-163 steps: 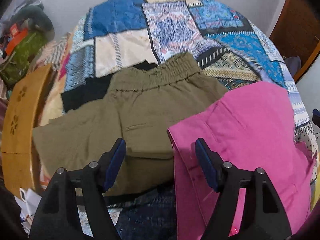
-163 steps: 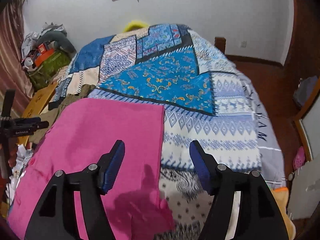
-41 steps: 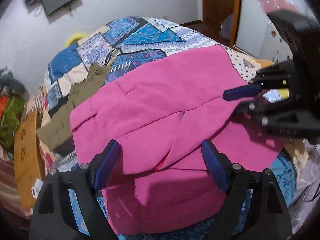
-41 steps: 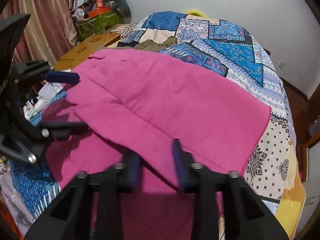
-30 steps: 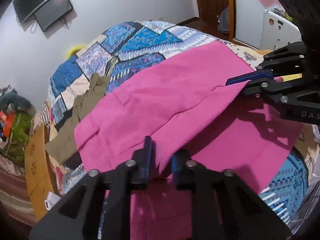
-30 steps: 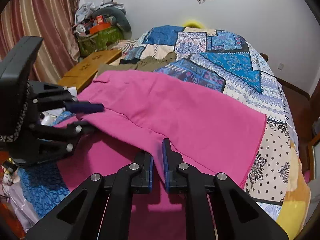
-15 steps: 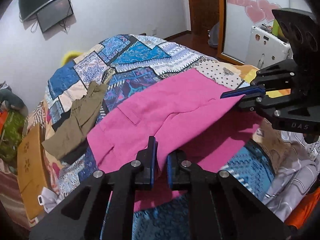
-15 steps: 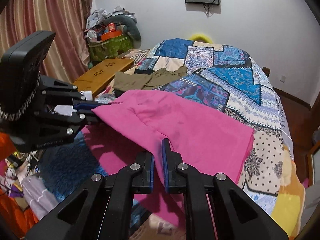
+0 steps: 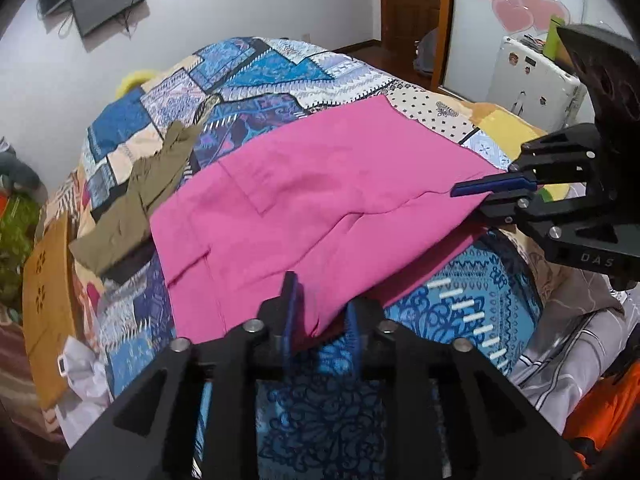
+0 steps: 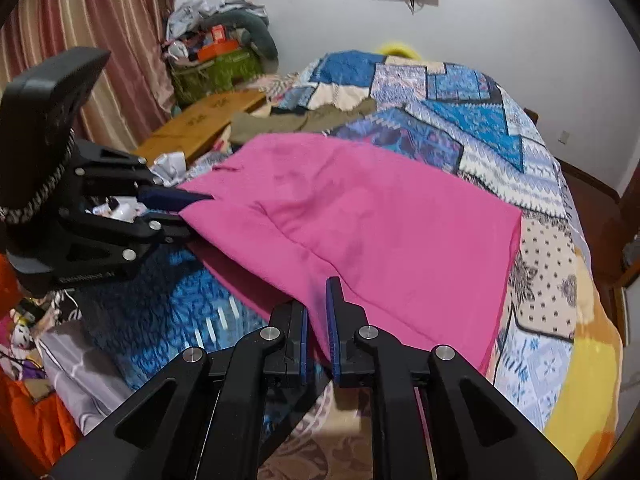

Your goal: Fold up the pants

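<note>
The pink pants [image 9: 320, 188] lie spread across the patchwork bed cover, seen also in the right wrist view [image 10: 360, 216]. My left gripper [image 9: 320, 320] is shut on the near edge of the pink pants at one corner and holds it lifted off the bed. My right gripper [image 10: 317, 328] is shut on the other near corner of the same edge. Each gripper shows in the other's view: the right one [image 9: 492, 192] at the right, the left one [image 10: 176, 212] at the left. The cloth sags between the two grips.
Olive-green shorts [image 9: 140, 200] lie on the bed cover [image 9: 256, 80] beyond the pink pants. A low wooden table [image 10: 200, 124] stands beside the bed, with a cluttered green basket [image 10: 216, 68] behind it. Curtains hang at the left. A white cabinet [image 9: 532, 84] stands at the right.
Both grippers closed on the near edge of the pink pants and have drawn it up and back toward the foot of the bed. The cloth now covers less of the near bed cover.
</note>
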Action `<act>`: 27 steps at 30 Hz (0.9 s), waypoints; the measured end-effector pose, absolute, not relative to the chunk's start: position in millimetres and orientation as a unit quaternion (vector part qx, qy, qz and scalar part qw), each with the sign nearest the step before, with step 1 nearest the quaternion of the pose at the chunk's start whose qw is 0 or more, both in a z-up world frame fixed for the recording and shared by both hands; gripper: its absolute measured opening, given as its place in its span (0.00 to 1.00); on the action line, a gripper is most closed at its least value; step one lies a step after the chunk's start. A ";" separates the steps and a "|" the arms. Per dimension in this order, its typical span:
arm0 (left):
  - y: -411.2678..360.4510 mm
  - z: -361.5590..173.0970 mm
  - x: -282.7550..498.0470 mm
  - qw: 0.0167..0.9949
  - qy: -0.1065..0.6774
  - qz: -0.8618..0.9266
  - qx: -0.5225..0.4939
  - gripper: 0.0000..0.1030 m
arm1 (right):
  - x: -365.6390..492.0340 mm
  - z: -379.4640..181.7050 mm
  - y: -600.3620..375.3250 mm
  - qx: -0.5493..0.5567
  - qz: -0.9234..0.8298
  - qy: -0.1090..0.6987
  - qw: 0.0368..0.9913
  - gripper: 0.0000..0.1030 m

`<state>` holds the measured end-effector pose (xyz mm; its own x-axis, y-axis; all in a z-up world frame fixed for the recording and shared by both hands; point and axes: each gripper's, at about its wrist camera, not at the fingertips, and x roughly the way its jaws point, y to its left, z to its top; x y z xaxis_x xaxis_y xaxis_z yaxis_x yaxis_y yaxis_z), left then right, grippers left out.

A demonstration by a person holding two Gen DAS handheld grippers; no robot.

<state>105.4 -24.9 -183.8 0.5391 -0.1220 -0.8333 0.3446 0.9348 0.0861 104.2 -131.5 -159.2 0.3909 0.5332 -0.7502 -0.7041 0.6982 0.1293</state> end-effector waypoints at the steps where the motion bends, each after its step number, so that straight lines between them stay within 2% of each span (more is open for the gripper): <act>1: -22.4 -182.5 103.2 0.869 0.462 -0.133 0.116 0.37 | 103.8 -159.6 -133.3 -0.103 0.374 0.411 0.825 0.09; 2: -21.0 -181.1 101.4 0.870 0.462 -0.133 0.112 0.45 | 102.5 -158.8 -135.7 -0.100 0.375 0.414 0.823 0.11; 3: -18.8 -178.5 98.8 0.871 0.460 -0.132 0.108 0.48 | 102.2 -156.9 -138.9 -0.094 0.376 0.416 0.822 0.13; 9: -5.1 -153.6 93.8 0.886 0.437 -0.135 0.075 0.54 | 98.8 -138.2 -150.1 -0.061 0.382 0.403 0.829 0.25; 14: -0.9 -142.6 108.0 0.900 0.416 -0.115 0.063 0.64 | 110.7 -128.0 -148.0 -0.021 0.375 0.389 0.841 0.28; 20: 2.1 -163.1 134.8 0.889 0.445 -0.108 0.032 0.66 | 128.0 -148.2 -130.5 -0.001 0.370 0.419 0.829 0.28; 25: 5.7 -197.3 140.0 0.872 0.478 -0.089 0.047 0.66 | 129.3 -177.8 -120.1 -0.020 0.364 0.452 0.814 0.28; 27: 12.0 -207.0 137.3 0.871 0.483 -0.080 0.047 0.70 | 125.2 -181.0 -126.5 -0.019 0.368 0.444 0.817 0.28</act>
